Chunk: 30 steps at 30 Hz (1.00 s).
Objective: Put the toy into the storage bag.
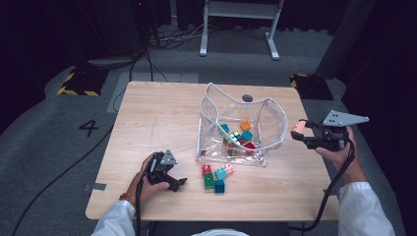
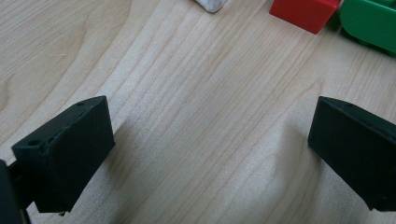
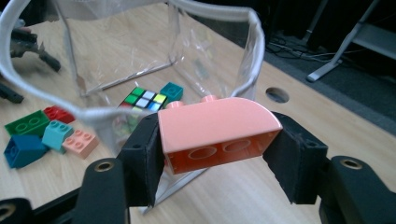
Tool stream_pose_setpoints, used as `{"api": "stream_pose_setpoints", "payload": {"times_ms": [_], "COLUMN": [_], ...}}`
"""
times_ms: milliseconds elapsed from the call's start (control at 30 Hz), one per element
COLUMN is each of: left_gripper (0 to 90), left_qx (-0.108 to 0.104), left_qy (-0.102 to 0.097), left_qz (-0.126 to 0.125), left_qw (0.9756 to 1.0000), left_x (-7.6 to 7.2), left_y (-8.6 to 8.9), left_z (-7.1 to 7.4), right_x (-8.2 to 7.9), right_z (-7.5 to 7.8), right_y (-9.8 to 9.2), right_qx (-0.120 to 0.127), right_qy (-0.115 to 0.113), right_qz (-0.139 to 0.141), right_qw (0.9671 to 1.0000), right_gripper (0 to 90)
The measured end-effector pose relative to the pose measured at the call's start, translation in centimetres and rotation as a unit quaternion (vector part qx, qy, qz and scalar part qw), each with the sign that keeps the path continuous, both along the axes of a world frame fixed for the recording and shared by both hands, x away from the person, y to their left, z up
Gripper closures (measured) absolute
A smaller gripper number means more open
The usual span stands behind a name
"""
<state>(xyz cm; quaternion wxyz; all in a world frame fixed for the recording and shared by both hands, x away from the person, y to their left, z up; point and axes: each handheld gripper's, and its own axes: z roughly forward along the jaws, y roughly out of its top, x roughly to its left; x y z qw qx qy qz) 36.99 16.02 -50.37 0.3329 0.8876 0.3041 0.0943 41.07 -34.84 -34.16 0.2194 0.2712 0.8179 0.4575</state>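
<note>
From above, the right gripper [image 1: 298, 132] grips a pink brick [image 1: 297, 127] at three o'clock of the clear bag [image 1: 275, 118], whose contents blur together. The left gripper [image 2: 210, 154] gapes empty over bare table [image 2: 187, 93]; red brick [image 2: 303, 11] cut off at one o'clock. Right gripper view: jaws clamp the pink brick's ends, hiding them.

Recording lab, floor cables [image 1: 167, 39], hazard-taped stand bases [image 1: 81, 81], numbered grey carpet [image 1: 49, 132]

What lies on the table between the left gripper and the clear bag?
In the high view, a small cluster of toy bricks lies on the table between the left gripper and the clear bag, just before the bag's near edge.
</note>
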Motion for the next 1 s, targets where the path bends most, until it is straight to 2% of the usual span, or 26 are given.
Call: {"api": "stream_pose_setpoints", "payload": {"times_ms": [300, 400, 567, 833, 1000], "left_gripper": [0.4, 0.4, 0.4, 0.4, 0.4], "left_qx": [0.0, -0.001, 0.0, 0.0, 0.0], "left_qy": [-0.001, 0.0, 0.0, 0.0, 0.0], "left_qz": [0.0, 0.0, 0.0, 0.0, 0.0], "left_qw": [1.0, 1.0, 1.0, 1.0, 1.0], "left_x": [0.0, 0.0, 0.0, 0.0, 0.0], "left_y": [0.0, 0.0, 0.0, 0.0, 0.0], "left_z": [0.0, 0.0, 0.0, 0.0, 0.0], "right_x": [1.4, 2.1, 3.1, 4.5, 5.7], "right_z": [3.4, 4.0, 4.1, 3.7, 3.1], "right_y": [2.1, 3.1, 5.0, 7.8, 10.3], "right_qx": [-0.005, -0.006, -0.03, -0.043, -0.071], "right_qy": [-0.014, -0.008, 0.002, 0.017, 0.019], "right_qz": [0.019, 0.029, 0.046, 0.07, 0.085], "right_qw": [0.9997, 0.9995, 0.9985, 0.9965, 0.9936], "right_gripper": [40.5, 40.5, 40.5, 40.5, 40.5]}}
